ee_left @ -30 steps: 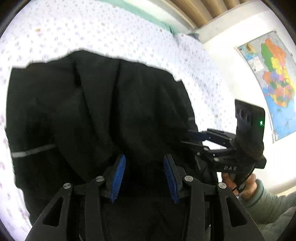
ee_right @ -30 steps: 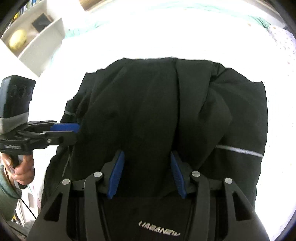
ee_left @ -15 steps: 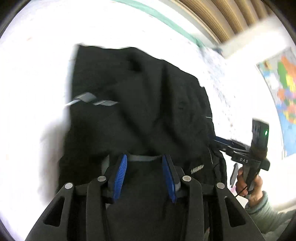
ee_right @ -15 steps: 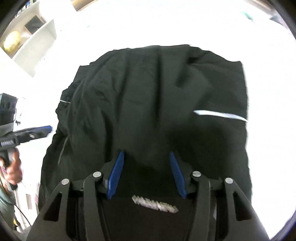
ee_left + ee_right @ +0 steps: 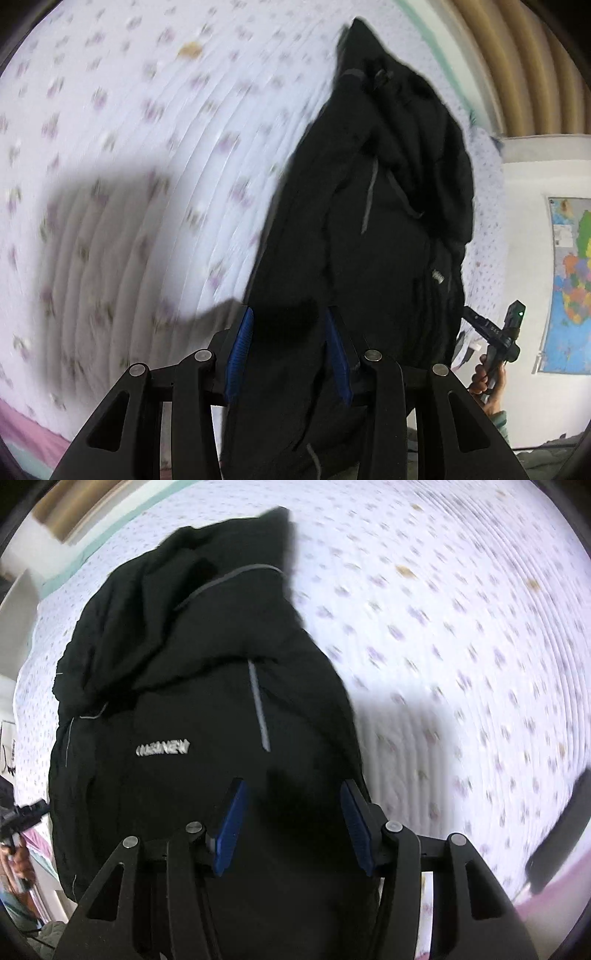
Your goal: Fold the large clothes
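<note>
A black jacket (image 5: 388,229) with grey reflective strips and a white logo (image 5: 162,747) lies stretched and bunched over the flowered bed sheet (image 5: 129,147). My left gripper (image 5: 288,350) is shut on a fold of its near edge, with black cloth filling the gap between the blue pads. My right gripper (image 5: 291,827) grips another fold of the jacket (image 5: 184,664) the same way. The left wrist view shows the right gripper (image 5: 469,315) at the jacket's right side, in a person's hand (image 5: 487,380). At the left edge of the right wrist view, the left gripper (image 5: 37,806) shows.
The white sheet (image 5: 461,646) with small purple flowers spreads wide beside the jacket. A coloured map (image 5: 570,280) hangs on the white wall. Wooden slats (image 5: 517,66) stand behind the bed. A dark object (image 5: 561,830) lies near the pink bed edge (image 5: 546,897).
Both grippers have swept sideways over the bed and rolled, taking the jacket along. The jacket, spread wide before, now looks narrower and bunched lengthwise.
</note>
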The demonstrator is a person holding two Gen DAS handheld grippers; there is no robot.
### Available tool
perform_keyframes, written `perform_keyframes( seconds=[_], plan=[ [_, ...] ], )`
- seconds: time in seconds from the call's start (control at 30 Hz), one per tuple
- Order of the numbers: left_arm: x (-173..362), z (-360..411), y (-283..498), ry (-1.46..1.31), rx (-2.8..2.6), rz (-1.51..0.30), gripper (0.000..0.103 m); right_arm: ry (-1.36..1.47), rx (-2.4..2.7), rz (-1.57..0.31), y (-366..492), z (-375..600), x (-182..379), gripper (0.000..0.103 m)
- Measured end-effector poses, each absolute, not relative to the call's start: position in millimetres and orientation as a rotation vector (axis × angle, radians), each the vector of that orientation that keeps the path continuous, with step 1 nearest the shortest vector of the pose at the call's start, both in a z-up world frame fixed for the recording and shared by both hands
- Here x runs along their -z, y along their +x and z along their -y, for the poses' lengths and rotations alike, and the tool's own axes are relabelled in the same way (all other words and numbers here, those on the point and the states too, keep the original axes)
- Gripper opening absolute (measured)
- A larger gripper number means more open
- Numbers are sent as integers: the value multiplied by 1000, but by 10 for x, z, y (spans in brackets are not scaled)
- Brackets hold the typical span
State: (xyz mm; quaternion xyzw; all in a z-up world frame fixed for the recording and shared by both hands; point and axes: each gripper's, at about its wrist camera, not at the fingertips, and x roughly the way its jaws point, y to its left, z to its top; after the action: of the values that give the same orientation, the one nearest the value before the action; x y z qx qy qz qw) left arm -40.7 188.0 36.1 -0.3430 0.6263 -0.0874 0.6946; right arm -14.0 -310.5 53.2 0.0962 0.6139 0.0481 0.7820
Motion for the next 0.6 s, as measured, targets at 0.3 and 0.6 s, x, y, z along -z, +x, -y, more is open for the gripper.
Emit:
perform_keyframes(
  seconds=[0.3, 0.6],
  plan=[
    [-322, -1759, -488, -761, 173, -1416, 41, 176, -35, -1334, -519, 3224, -540, 56],
    [-247, -1654, -445, -699, 272, -1467, 41, 261, -79, -1417, -784, 3422, -274, 35]
  ],
)
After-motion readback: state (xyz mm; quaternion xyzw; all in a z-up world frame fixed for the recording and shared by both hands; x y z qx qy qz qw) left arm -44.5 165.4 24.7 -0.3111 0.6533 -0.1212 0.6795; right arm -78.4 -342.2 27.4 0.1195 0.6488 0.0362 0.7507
